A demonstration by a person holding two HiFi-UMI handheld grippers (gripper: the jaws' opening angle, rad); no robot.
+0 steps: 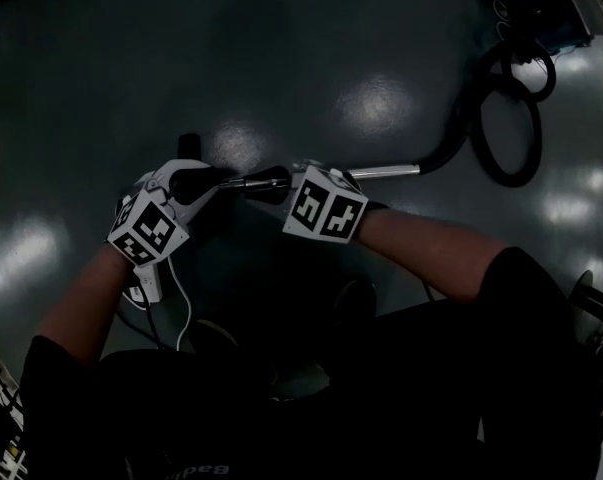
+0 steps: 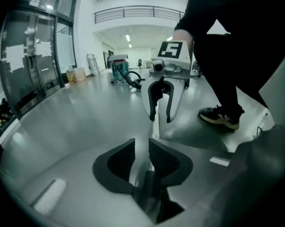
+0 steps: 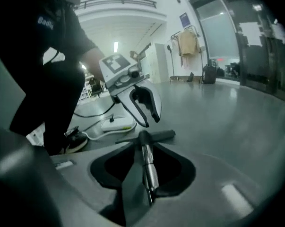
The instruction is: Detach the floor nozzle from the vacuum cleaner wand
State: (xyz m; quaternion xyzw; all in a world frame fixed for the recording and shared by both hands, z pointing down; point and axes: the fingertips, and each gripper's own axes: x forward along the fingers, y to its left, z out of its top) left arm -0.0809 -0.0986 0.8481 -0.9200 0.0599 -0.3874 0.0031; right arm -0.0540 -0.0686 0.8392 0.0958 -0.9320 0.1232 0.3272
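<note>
**A:** Status on the nozzle?

**B:** Not off yet. The floor nozzle is seated on the end of the wand. The wand lies flat on the floor and the hose runs off its other end.

**A:** Grippers?

**B:** Both are at the wand's nozzle end, facing each other along the tube. The right gripper straddles the wand just short of the nozzle. Its jaws are apart, with the tube in the gap and the pads clear of it. The left gripper hangs just above the wand's nozzle end. Its jaws are a narrow slit apart, with floor showing through, so nothing is clamped.

**A:** So nothing's done yet?

**B:** Approach only, I'd say. What's left is to clamp the wand, grab the nozzle neck and pull it off along the wand's axis. I can't see a release catch from here.
</note>
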